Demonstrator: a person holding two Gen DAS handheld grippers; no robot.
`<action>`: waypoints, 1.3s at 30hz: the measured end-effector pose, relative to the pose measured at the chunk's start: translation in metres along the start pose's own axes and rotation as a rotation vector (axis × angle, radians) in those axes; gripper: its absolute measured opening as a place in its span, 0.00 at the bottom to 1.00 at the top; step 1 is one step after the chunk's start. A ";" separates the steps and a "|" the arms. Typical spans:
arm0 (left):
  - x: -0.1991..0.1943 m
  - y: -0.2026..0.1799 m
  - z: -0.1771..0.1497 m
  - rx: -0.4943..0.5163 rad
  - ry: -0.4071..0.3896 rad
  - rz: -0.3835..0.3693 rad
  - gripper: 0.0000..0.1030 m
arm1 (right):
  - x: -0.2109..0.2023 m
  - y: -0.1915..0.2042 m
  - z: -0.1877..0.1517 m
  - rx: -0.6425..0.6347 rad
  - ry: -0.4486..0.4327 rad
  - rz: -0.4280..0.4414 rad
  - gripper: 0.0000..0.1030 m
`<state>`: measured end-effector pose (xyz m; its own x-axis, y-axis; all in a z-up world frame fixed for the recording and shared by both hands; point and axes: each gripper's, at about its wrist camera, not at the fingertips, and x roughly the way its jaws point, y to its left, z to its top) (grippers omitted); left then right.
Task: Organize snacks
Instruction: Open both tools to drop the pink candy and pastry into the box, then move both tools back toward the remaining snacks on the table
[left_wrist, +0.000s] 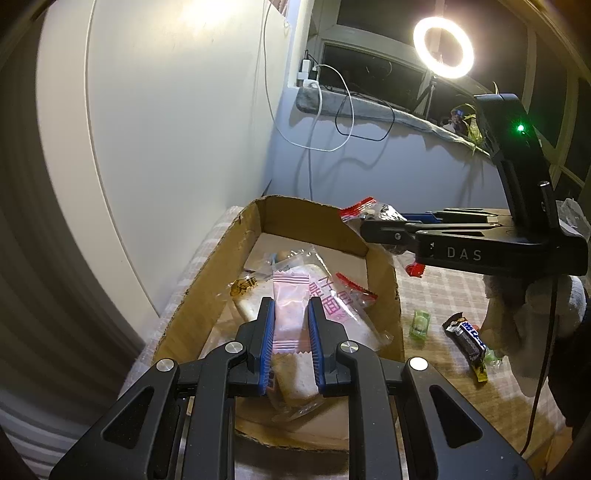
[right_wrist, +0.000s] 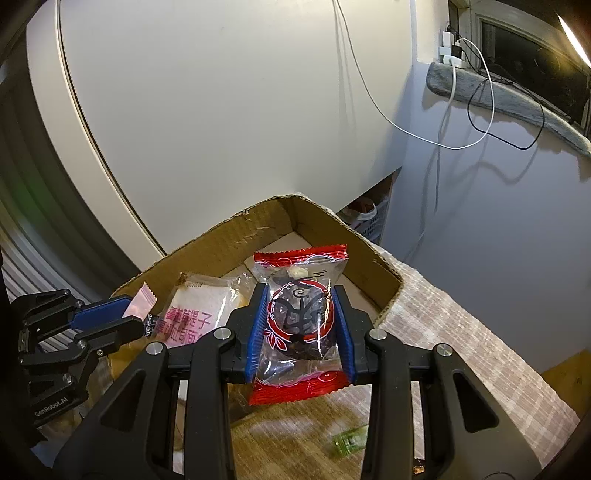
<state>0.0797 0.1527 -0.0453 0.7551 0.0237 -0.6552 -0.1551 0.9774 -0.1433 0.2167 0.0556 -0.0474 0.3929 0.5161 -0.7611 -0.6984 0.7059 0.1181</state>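
Snacks: pink packet (left_wrist: 290, 314) clamped in left gripper (left_wrist: 290, 321) over cardboard box (left_wrist: 207, 291), above bread pack (left_wrist: 332, 314) lying inside. Red-edged snack bag (right_wrist: 301, 321) pinched in right gripper (right_wrist: 301, 325) at box's right wall. Green candy (left_wrist: 420, 324), chocolate bar (left_wrist: 468, 341) on checked cloth (left_wrist: 436, 291) right of box.

A ring light (left_wrist: 443, 48) glows before dark windows (left_wrist: 373, 70) beside white walls (left_wrist: 177, 110).

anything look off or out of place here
Nothing is spilled. The cardboard box has ragged, torn rims. A green candy and a dark snack bar lie loose on the checked cloth outside it. The left gripper holds a pink packet, the right gripper a red-edged packet.
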 end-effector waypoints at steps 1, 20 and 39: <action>0.000 0.000 0.000 0.001 0.000 0.000 0.16 | 0.001 0.001 0.000 -0.001 0.001 0.001 0.34; -0.007 -0.001 -0.001 -0.011 -0.024 0.026 0.58 | -0.011 0.007 0.006 -0.011 -0.055 -0.048 0.87; -0.024 -0.021 -0.001 0.020 -0.054 0.009 0.59 | -0.053 -0.001 -0.008 0.006 -0.084 -0.069 0.87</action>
<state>0.0643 0.1310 -0.0270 0.7871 0.0435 -0.6153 -0.1498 0.9811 -0.1223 0.1913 0.0237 -0.0124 0.4887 0.5053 -0.7112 -0.6650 0.7435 0.0713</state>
